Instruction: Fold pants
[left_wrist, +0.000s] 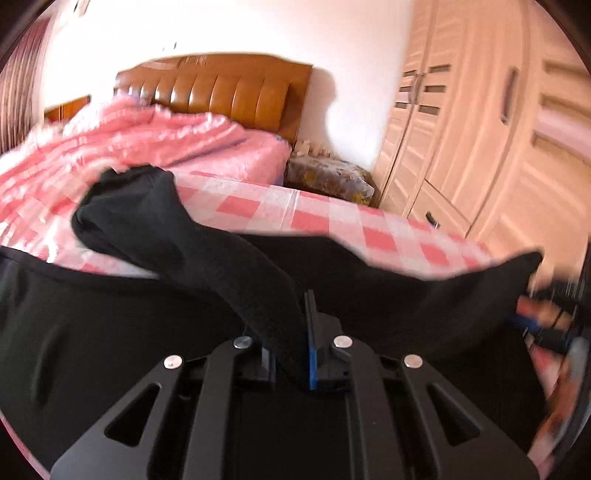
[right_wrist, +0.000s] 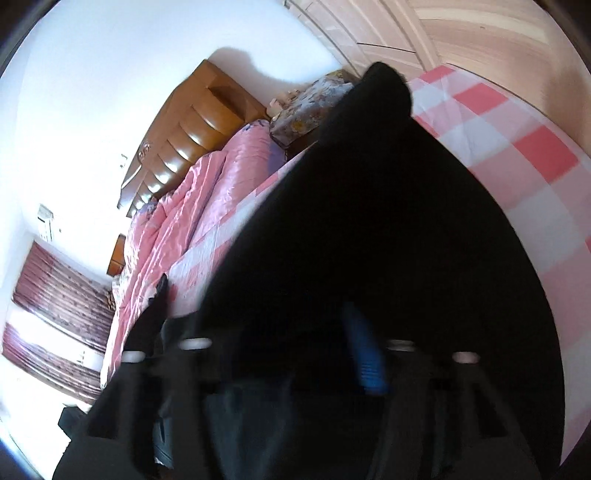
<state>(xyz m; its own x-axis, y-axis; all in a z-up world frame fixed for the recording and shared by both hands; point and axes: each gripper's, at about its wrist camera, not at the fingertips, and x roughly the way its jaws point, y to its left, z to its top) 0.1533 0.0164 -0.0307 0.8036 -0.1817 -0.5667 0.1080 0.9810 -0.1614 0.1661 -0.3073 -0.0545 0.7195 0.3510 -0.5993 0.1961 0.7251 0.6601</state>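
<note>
Black pants (left_wrist: 110, 314) lie across a bed with a pink and white checked sheet (left_wrist: 325, 218). My left gripper (left_wrist: 291, 343) is shut on a thick fold of the pants, which rises up and left from the jaws. In the right wrist view the pants (right_wrist: 369, 229) fill the middle of the tilted, blurred frame. My right gripper (right_wrist: 332, 354) is shut on the pants; one blue pad (right_wrist: 364, 350) shows and the cloth hides the other finger. The right gripper (left_wrist: 532, 325) also shows blurred at the right edge of the left wrist view, at the pants' far corner.
A crumpled pink quilt (left_wrist: 147, 136) lies at the head of the bed below a brown headboard (left_wrist: 229, 88). A floral-covered nightstand (left_wrist: 328, 177) stands beside the bed. A pale wardrobe (left_wrist: 480, 129) fills the right side. Curtains (right_wrist: 55, 306) hang at a bright window.
</note>
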